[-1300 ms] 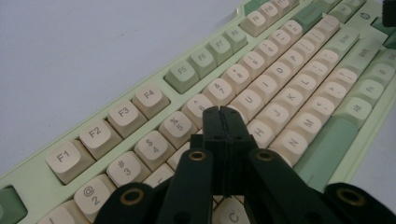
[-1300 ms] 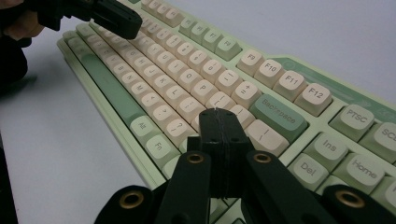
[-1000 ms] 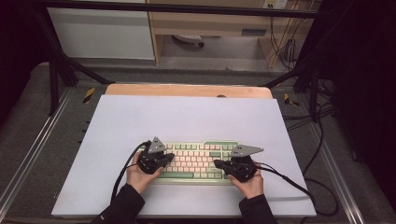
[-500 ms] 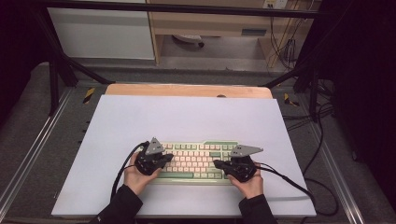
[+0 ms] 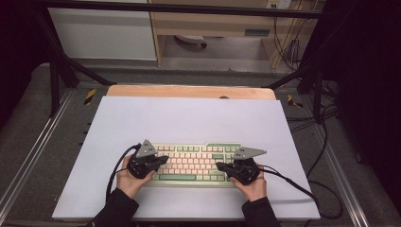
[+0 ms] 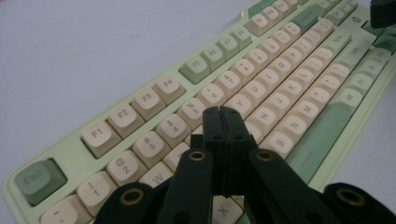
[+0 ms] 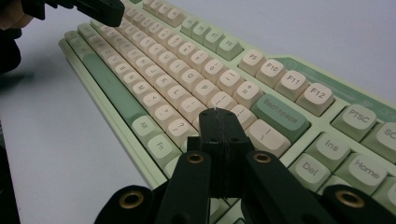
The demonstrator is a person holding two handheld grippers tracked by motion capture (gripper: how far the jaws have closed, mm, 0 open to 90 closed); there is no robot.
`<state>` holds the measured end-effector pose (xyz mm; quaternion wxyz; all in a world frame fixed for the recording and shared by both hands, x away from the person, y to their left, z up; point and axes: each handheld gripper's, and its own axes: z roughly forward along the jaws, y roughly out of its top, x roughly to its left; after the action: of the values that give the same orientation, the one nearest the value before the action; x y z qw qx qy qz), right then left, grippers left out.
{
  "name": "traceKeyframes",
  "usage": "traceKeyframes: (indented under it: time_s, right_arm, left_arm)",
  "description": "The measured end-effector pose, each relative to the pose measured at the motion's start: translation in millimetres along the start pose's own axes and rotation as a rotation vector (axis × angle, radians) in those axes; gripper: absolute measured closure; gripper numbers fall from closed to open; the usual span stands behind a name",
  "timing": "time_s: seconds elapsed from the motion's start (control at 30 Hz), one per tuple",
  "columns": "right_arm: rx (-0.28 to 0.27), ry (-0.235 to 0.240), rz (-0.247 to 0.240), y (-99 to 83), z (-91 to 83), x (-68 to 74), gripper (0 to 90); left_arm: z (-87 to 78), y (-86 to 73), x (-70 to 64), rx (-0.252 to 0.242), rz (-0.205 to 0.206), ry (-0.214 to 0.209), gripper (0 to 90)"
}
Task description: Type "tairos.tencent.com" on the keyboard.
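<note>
Both grippers poised over the green-and-cream keyboard [image 5: 194, 163] near the bench's front edge, left gripper [image 6: 223, 122] and right gripper [image 7: 218, 122] jaws clenched, empty. Risk: a blunt tip straddling two keys, pressing the wrong one.

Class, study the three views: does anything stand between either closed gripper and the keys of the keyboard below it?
Nothing visible does. The left gripper hangs shut over the keyboard near its left letter keys, and the right gripper hangs shut near the Backspace key, with only open keys beneath each.
</note>
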<state>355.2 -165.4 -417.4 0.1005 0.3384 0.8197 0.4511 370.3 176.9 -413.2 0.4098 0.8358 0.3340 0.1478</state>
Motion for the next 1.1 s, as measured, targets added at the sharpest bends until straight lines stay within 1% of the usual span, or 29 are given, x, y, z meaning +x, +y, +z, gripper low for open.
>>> traceKeyframes:
  time_s: [0.07,0.17,0.43,0.63,0.8,0.87,0.93,0.97,1.1]
  right_arm:
    - [0.0,0.001,-0.001,0.1,-0.4,-0.1,90.0]
    - [0.004,0.002,0.004,-0.5,0.5,0.5,90.0]
    - [0.008,0.004,-0.001,-1.1,2.1,0.2,90.0]
    - [0.008,0.005,0.0,-1.2,2.5,0.3,90.0]
    - [0.008,0.006,-0.001,-1.0,2.0,0.4,90.0]
    - [0.007,0.006,-0.001,-1.0,1.8,0.3,90.0]
    - [0.006,0.005,-0.001,-0.9,1.7,0.5,90.0]
    - [0.006,0.005,0.0,-0.9,1.7,0.5,90.0]
    - [0.007,0.006,0.001,-0.8,1.6,0.7,90.0]
  left_arm:
    - [-0.9,-0.6,2.8,-0.001,-0.008,0.002,90.0]
    - [-0.5,-1.2,4.7,0.006,-0.008,0.01,90.0]
    - [1.5,-2.0,8.0,0.011,-0.013,0.024,90.0]
    - [5.3,-3.6,8.8,0.023,-0.013,0.033,90.0]
    - [11.2,-6.8,9.7,0.044,-0.015,0.041,90.0]
    - [12.0,-7.5,9.7,0.04,-0.017,0.039,90.0]
    - [12.6,-7.6,8.8,0.044,-0.011,0.042,90.0]
    - [13.7,-8.0,8.5,0.054,-0.008,0.041,90.0]
    - [13.7,-8.6,7.4,0.042,-0.01,0.037,90.0]
